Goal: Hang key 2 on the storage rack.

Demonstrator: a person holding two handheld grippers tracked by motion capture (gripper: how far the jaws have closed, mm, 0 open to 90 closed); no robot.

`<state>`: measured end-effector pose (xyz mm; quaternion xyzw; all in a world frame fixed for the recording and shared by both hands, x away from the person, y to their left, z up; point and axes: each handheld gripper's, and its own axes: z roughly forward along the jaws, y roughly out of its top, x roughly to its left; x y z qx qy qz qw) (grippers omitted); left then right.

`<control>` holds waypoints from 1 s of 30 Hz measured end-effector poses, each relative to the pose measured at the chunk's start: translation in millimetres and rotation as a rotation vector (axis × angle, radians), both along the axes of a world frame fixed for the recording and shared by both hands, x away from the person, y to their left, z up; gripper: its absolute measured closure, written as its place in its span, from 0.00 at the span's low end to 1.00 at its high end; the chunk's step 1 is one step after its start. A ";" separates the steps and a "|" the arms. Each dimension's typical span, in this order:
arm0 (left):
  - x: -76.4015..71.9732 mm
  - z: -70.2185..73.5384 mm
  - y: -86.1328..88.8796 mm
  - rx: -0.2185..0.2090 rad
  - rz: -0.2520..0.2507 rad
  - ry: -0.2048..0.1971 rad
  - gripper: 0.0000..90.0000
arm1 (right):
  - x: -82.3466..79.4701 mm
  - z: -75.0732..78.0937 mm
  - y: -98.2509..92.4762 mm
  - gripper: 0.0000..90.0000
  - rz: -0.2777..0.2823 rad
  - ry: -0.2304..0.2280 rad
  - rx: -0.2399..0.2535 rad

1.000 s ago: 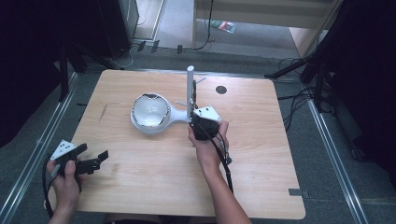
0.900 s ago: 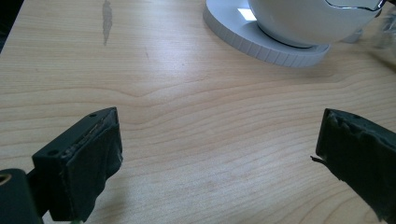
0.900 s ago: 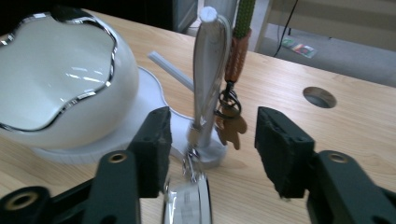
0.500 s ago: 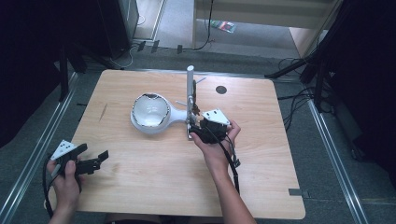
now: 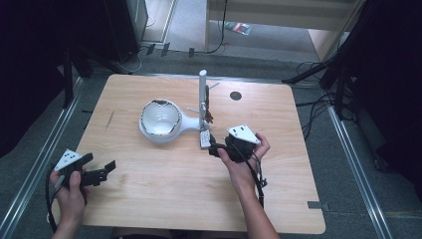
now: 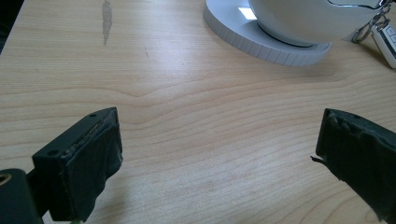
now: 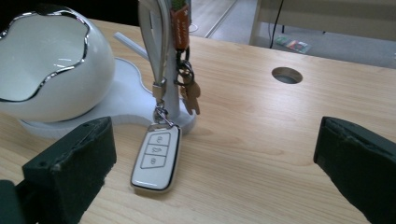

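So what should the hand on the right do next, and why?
Probably draw the right gripper back from the stand. Its jaws have just been opening and now stand wide with nothing between them, while the car key fob hangs by its ring from the white post, its lower end resting on the table. The hanging looks done.

The right gripper (image 5: 215,149) pulls away from the stand (image 5: 202,97), to the right and nearer across the counter (image 5: 164,199). Its fingers (image 7: 70,172) have just been opening and now stand wide with nothing between them. The key fob (image 7: 156,157), no longer gripped, lies flat at the stand's foot, hanging by its ring.
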<state>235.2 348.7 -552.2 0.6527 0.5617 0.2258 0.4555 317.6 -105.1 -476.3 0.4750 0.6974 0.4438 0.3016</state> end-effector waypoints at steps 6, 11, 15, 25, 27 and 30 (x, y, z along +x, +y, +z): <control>0.1 0.0 0.0 0.003 -0.001 0.000 0.01 | -6.8 -5.2 -15.6 0.00 -0.005 0.004 0.002; 0.1 0.0 -0.1 0.003 -0.001 0.001 0.01 | -11.2 -10.1 -28.3 0.00 -0.010 0.004 -0.002; 0.1 0.0 -0.3 0.004 -0.001 0.000 0.01 | -13.6 -14.7 -38.7 0.00 -0.027 0.014 -0.004; 0.1 0.1 -0.6 0.006 0.000 0.002 0.01 | -20.7 -26.6 -61.8 0.00 -0.058 0.029 -0.005; 0.1 0.0 -0.7 0.006 0.000 0.001 0.01 | -22.1 -28.4 -65.4 0.00 -0.063 0.033 -0.005; 0.1 0.1 -0.7 0.007 0.000 0.002 0.01 | -24.3 -31.3 -71.9 0.00 -0.071 0.035 -0.006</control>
